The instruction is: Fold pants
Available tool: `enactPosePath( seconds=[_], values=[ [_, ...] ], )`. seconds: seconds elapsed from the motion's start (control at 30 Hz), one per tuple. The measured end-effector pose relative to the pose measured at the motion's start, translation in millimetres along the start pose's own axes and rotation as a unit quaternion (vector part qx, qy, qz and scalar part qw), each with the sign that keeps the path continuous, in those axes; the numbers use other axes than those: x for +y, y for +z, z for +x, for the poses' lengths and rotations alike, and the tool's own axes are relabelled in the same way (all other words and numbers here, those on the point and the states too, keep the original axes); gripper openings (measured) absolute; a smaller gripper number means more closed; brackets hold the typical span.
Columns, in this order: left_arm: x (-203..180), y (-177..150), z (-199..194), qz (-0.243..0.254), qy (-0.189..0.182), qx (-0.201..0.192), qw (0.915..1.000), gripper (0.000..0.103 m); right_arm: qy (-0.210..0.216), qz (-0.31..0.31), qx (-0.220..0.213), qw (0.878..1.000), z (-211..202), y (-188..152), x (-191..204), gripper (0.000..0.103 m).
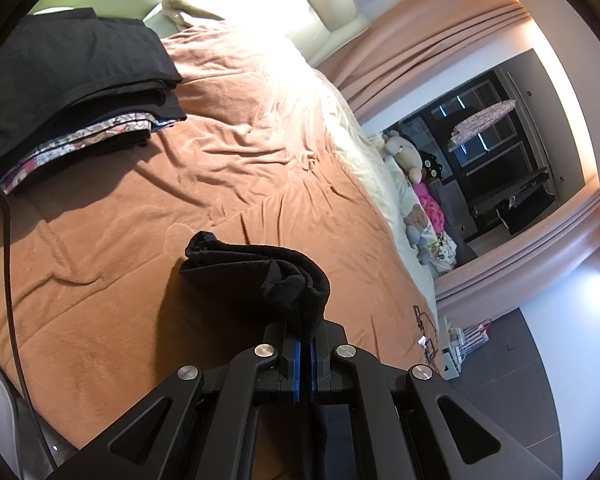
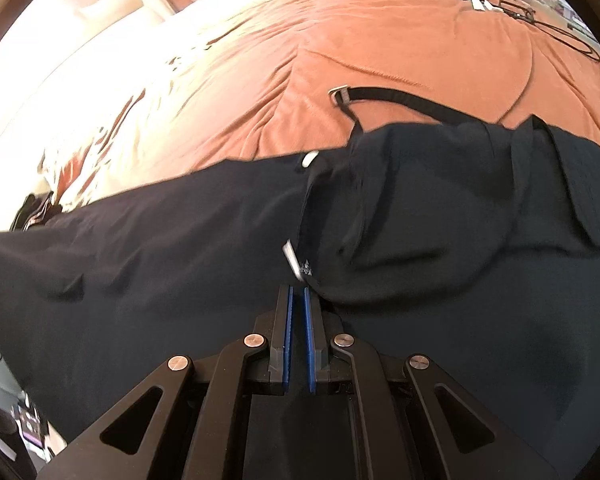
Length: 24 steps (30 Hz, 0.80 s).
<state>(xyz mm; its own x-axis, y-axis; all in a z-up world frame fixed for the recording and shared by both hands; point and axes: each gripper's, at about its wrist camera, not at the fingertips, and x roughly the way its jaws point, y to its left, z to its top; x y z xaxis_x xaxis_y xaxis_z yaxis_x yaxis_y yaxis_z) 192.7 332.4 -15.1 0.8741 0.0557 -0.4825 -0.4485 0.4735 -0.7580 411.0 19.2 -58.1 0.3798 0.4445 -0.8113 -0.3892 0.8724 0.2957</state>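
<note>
Black pants (image 2: pixel 260 248) lie spread across the orange bedspread (image 2: pixel 380 48); the left gripper (image 1: pixel 305 340) pinches a bunched end of them, while the right gripper (image 2: pixel 298 296) clamps their fabric.

Folded clothes stack (image 1: pixel 72 92) on orange blanket (image 1: pixel 228 168); plush toys (image 1: pixel 408 156) nr curtain (image 1: pixel 428 40).

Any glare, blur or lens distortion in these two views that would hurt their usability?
Left wrist view: daylight blows out the cream padded headboard and the far part of the orange-brown fleece blanket; the stack of folded dark clothes stays sharp. Right wrist view: the black pants and their black webbing belt are motion-smeared; the upper left washes out. Both show fisheye bending and dark corners.
</note>
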Motion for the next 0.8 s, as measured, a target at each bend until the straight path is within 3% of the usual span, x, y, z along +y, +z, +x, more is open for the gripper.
enactPosePath(
  seconds=[0.37,0.8],
  values=[
    [-33.7,5.2,-2.8,0.015,-0.02,-0.005,0.9997,0.002,0.01,0.003,0.019,1.0,14.6,10.7,-0.3,0.003],
    [-125.3,-0.5,-15.4,0.084,-0.072,-0.005,0.9939,0.002,0.053,-0.007,0.048,0.997,-19.5,-53.2,5.0,0.003]
  ],
)
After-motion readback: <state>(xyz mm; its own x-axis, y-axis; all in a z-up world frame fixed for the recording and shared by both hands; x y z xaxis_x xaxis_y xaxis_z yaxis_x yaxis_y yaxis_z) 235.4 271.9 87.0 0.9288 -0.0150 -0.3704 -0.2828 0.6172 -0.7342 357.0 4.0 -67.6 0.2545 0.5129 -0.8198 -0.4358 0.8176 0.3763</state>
